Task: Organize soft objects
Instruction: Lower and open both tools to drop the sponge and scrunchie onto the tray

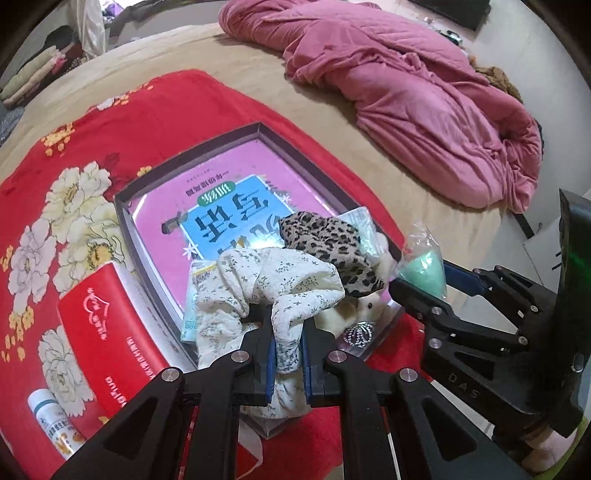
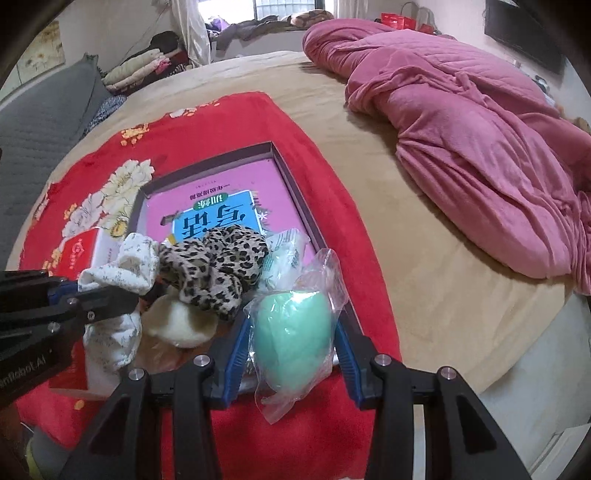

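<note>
Bottle (image 1: 50,424) beside red box (image 1: 107,332) shows only from left wrist.

Lighting was even and moderately bright in both views, with daylight entering at a window (image 2: 284,7) behind the bed (image 2: 369,184). A glare patch washed out the glossy book cover (image 1: 255,243). Fisheye distortion bent the edges, corners were vignetted black, and shadows were soft
</note>
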Available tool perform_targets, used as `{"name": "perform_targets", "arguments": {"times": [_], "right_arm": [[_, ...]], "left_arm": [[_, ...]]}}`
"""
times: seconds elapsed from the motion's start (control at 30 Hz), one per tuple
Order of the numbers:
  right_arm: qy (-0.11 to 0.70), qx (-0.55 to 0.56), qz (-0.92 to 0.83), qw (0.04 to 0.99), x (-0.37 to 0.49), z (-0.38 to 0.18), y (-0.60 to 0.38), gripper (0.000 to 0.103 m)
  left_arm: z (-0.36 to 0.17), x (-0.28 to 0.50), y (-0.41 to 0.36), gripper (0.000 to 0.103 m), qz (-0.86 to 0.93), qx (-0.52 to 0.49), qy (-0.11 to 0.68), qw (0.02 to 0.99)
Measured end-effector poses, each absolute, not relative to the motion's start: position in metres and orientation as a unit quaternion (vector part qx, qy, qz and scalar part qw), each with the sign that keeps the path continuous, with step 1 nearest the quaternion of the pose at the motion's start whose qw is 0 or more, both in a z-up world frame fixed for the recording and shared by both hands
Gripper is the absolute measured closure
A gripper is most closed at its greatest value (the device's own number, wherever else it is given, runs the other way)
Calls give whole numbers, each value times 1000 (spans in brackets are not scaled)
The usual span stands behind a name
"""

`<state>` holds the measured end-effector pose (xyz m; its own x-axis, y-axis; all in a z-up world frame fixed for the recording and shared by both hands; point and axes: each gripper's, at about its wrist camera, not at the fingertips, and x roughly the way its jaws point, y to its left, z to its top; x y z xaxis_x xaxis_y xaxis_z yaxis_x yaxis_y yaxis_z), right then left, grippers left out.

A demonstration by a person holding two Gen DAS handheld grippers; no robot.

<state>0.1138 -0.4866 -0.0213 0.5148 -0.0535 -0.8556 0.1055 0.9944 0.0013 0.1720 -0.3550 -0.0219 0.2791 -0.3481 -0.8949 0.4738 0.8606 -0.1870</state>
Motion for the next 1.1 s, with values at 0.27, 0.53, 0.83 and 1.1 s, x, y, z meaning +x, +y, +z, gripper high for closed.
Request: {"name": "perform_targets", "arguments": {"times": [0.27, 0.53, 0.83, 1.1], "right_arm": [[498, -2, -52, 866, 127, -46, -483, 56], [496, 10, -44, 867, 125, -47, -487, 55], [485, 40, -47, 872, 114, -47, -499, 46], [470, 45, -54, 880, 108, -42, -505, 43]], "left_arm": [[-36, 178, -359, 89, -258, 66, 550, 791], [-40, 184, -357, 82, -263, 54, 556, 787], [-37, 186, -354, 53, -261, 53, 557, 787], [-35, 183, -352, 51, -264, 55, 558, 785]]}}
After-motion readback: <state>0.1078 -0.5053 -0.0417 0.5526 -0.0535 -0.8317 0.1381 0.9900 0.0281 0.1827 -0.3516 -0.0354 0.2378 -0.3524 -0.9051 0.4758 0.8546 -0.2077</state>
